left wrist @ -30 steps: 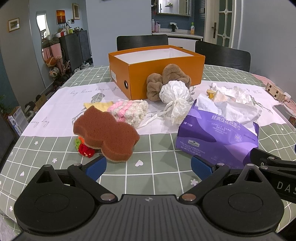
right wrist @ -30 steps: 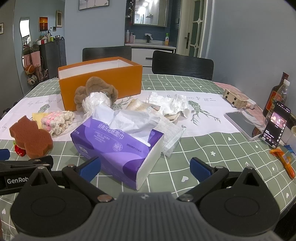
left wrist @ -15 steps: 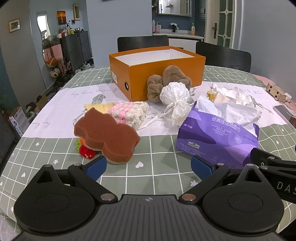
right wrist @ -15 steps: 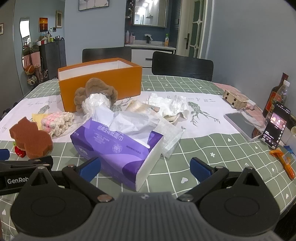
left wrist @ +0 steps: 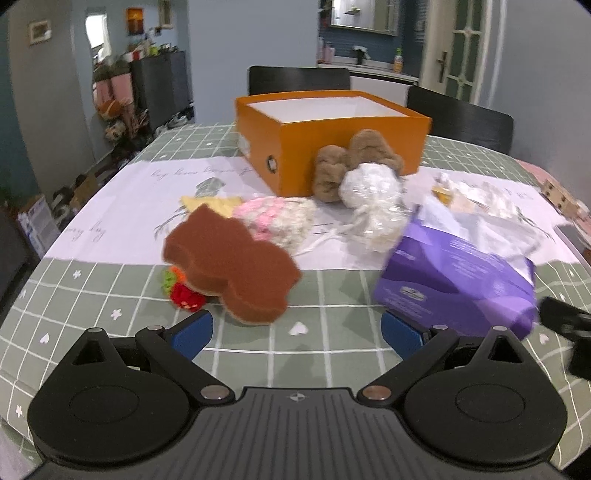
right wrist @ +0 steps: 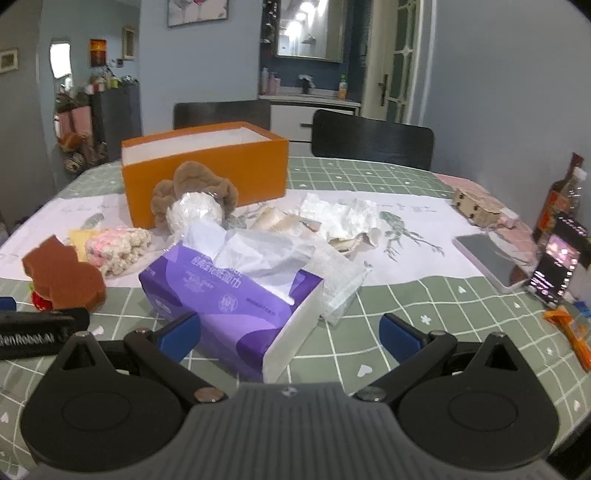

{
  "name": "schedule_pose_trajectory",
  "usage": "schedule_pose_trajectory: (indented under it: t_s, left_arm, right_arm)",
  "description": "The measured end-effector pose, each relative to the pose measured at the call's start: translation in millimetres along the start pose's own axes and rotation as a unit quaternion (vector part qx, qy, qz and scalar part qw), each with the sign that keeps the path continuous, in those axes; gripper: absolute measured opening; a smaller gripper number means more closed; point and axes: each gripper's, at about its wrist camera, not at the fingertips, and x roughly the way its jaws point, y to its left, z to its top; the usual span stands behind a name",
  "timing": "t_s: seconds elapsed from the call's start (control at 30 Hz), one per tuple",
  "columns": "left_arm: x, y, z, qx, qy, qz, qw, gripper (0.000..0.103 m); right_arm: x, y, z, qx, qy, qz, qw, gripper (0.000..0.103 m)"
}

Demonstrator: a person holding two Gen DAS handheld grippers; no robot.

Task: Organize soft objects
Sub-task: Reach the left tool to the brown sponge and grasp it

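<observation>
Left gripper: jaws spread wide, holding nothing, just short of the brown sponge. Right gripper: jaws spread wide, empty, the purple tissue pack lying between its fingertips. The orange box stands farther back, with the brown plush against its front wall.

Illumination is soft, even indoor light; shadows under objects on the bench are faint. Both views show strong fisheye distortion: straight lines bow near the edges and the corners vignette to black. The left wrist view is motion-blurred, most visibly on the purple tissue pack. The right wrist view is sharper, with bright glare from the mirror.
</observation>
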Motion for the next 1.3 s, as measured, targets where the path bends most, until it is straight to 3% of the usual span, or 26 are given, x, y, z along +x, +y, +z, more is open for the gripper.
schedule_pose_trajectory:
  t_s: [0.13, 0.33, 0.5, 0.67, 0.83, 0.93, 1.0, 1.03, 1.13, 1.2, 1.3]
  left_arm:
    - [11, 26, 3, -0.036, -0.001, 0.011, 0.9993, 0.103]
    - [31, 68, 8, -0.102, -0.01, -0.01, 0.9947, 0.103]
    - [45, 84, 11, -0.116, -0.03, 0.035, 0.9922, 0.103]
    - [63, 96, 15, -0.146, -0.023, -0.001, 0.989, 0.103]
    - [71, 95, 20, -0.138, -0.039, -0.007, 0.9896, 0.103]
    - [76, 98, 24, -0.137, -0.041, -0.04, 0.9889, 0.103]
    - [77, 98, 24, -0.132, -0.049, -0.042, 0.9892, 0.102]
    - [76, 96, 24, -0.126, -0.053, -0.041, 0.9897, 0.082]
    - [74, 97, 23, -0.127, -0.069, -0.054, 0.988, 0.06]
    - [75, 102, 23, -0.141, -0.075, -0.089, 0.9832, 0.054]
    - [73, 103, 23, -0.137, -0.075, -0.1, 0.9827, 0.052]
  right_arm:
    - [2, -17, 1, 0.013, -0.009, 0.017, 1.0, 0.101]
    - [8, -27, -3, -0.002, -0.028, 0.006, 1.0, 0.101]
    - [14, -30, -5, -0.001, -0.03, 0.009, 1.0, 0.101]
    - [23, -32, -3, 0.001, -0.029, 0.013, 0.999, 0.101]
    - [31, -34, 0, 0.004, -0.031, 0.015, 0.999, 0.101]
    - [37, -35, 2, 0.005, -0.029, 0.014, 0.999, 0.101]
    - [41, -35, 3, 0.004, -0.026, 0.014, 1.0, 0.101]
    - [42, -35, 3, 0.004, -0.026, 0.014, 1.0, 0.101]
    - [47, -35, 3, 0.002, -0.024, 0.012, 1.0, 0.101]
    - [50, -36, 3, 0.002, -0.022, 0.01, 1.0, 0.101]
    - [54, -38, 2, 0.004, -0.019, 0.006, 1.0, 0.101]
